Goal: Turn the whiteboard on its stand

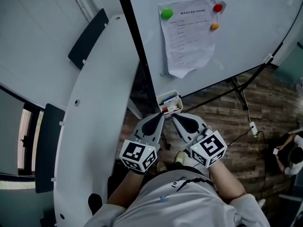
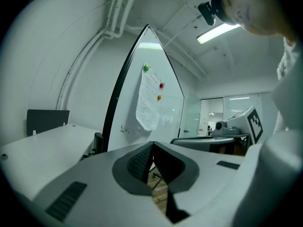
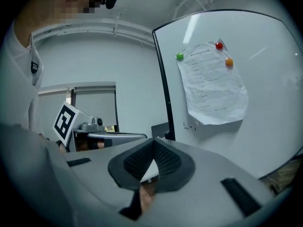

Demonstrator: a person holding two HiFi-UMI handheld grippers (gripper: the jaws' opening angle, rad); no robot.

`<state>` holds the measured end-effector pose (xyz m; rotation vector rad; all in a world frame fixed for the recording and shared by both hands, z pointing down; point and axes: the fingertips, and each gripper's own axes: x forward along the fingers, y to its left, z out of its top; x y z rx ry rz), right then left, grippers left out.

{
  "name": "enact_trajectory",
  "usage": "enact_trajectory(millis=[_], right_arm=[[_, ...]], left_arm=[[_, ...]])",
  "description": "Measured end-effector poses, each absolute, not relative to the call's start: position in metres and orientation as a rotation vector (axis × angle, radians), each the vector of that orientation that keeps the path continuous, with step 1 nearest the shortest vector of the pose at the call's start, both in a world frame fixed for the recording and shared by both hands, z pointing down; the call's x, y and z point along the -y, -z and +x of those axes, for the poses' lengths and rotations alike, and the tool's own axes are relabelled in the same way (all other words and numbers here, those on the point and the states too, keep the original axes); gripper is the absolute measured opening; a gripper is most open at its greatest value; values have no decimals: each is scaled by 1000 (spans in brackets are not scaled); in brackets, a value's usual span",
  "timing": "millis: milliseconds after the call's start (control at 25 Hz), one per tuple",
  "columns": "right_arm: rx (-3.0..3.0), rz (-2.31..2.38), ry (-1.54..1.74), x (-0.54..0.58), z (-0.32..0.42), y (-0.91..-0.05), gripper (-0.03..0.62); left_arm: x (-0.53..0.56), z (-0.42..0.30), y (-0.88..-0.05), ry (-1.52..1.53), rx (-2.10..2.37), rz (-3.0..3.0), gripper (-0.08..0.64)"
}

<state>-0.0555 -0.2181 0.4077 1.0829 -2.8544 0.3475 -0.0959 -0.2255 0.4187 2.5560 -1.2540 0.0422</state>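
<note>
The whiteboard point(image 1: 246, 27) fills the upper right of the head view, and its black frame edge point(image 1: 137, 46) runs down to a small marker tray point(image 1: 169, 101). A sheet of paper point(image 1: 188, 38) is pinned to it with green, red and orange magnets. Just below the tray my left gripper point(image 1: 160, 117) and right gripper point(image 1: 176, 117) sit side by side, both shut with nothing between their tips and apart from the board. The left gripper point(image 2: 151, 144) faces the whiteboard point(image 2: 170, 112) almost edge-on. Past the right gripper point(image 3: 154, 141), the whiteboard point(image 3: 265, 79) and its paper point(image 3: 210, 86) show more squarely.
A curved white table point(image 1: 94, 126) lies at the left with dark chair backs point(image 1: 87, 38) beside it. The board's black stand legs point(image 1: 236, 86) reach over the wooden floor, where a cable and adapter point(image 1: 253, 126) lie. Another person point(image 1: 289, 155) is at the right edge.
</note>
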Motion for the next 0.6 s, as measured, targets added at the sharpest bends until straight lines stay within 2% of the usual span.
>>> enact_trajectory(millis=[600], right_arm=[[2851, 1109, -265, 224, -59, -393, 6]], left_arm=[[233, -96, -406, -17, 1246, 2594, 12]])
